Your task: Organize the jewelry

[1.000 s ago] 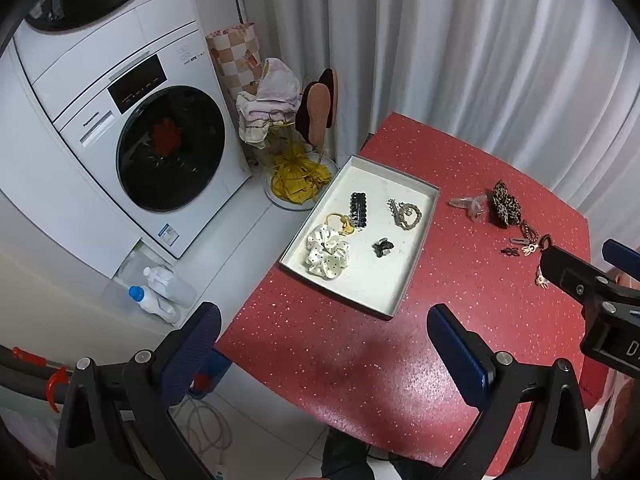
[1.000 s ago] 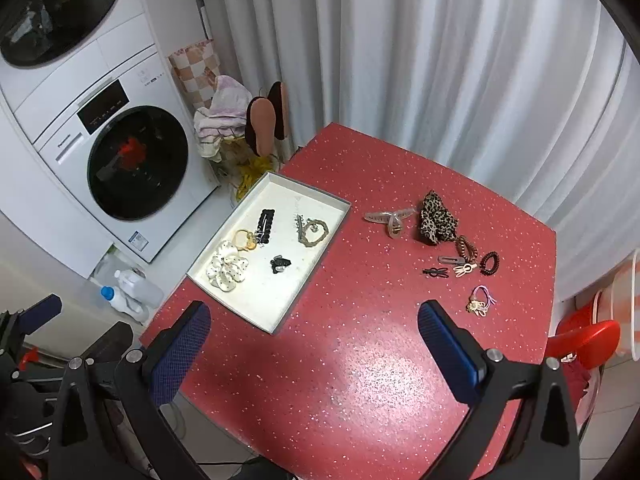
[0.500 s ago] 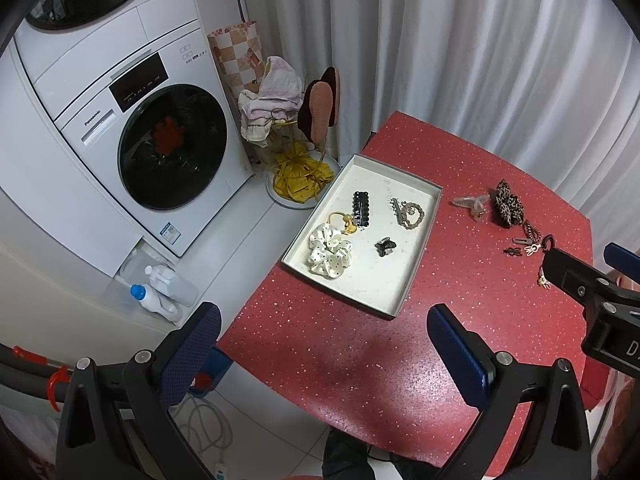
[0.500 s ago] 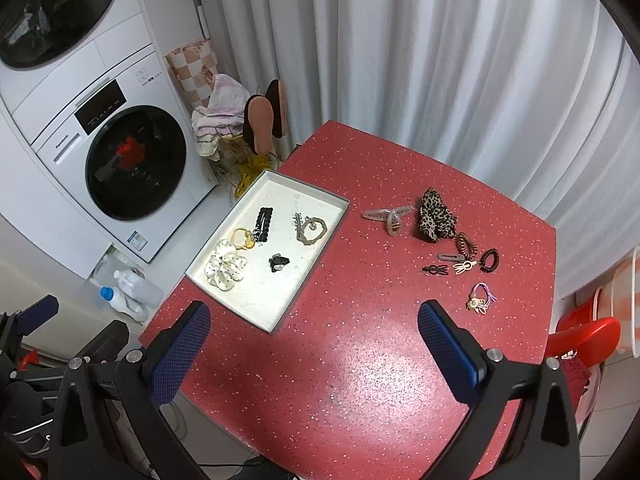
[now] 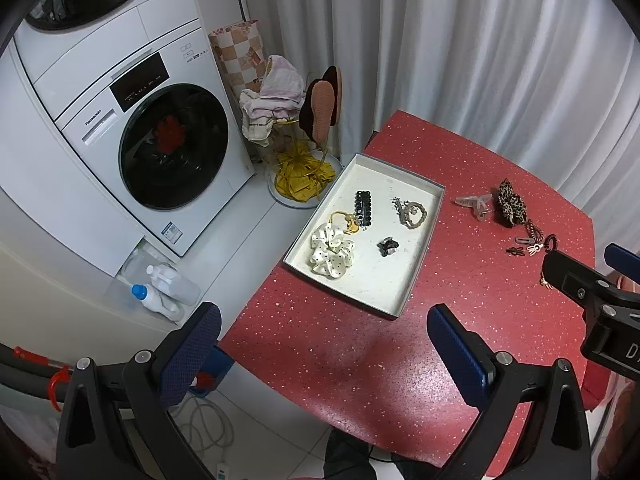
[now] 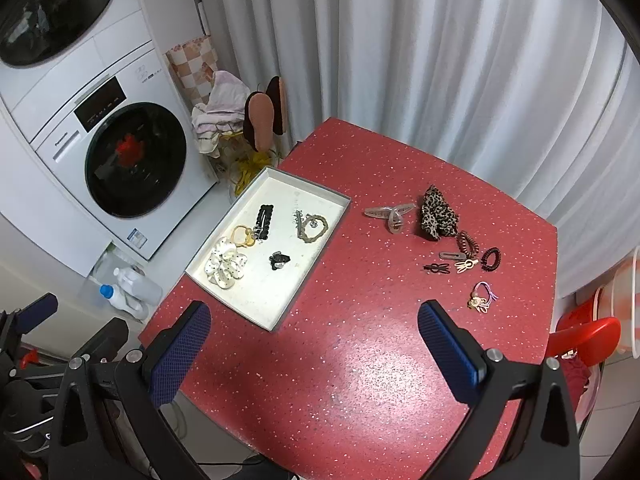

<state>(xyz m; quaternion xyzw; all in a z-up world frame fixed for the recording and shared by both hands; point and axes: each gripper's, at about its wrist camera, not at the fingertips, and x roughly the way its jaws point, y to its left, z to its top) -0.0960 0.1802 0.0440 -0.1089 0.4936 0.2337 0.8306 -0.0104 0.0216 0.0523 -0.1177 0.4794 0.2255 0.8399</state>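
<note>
Right hand-held gripper (image 6: pixel 312 354) and left hand-held gripper (image 5: pixel 324 350) both hover spread wide and empty above the red bench (image 6: pixel 360 360); loose hair ties (image 6: pixel 482 298) ahead-right of the right one, tray (image 6: pixel 256 312) ahead-left; best descend squarely over one tie.
</note>
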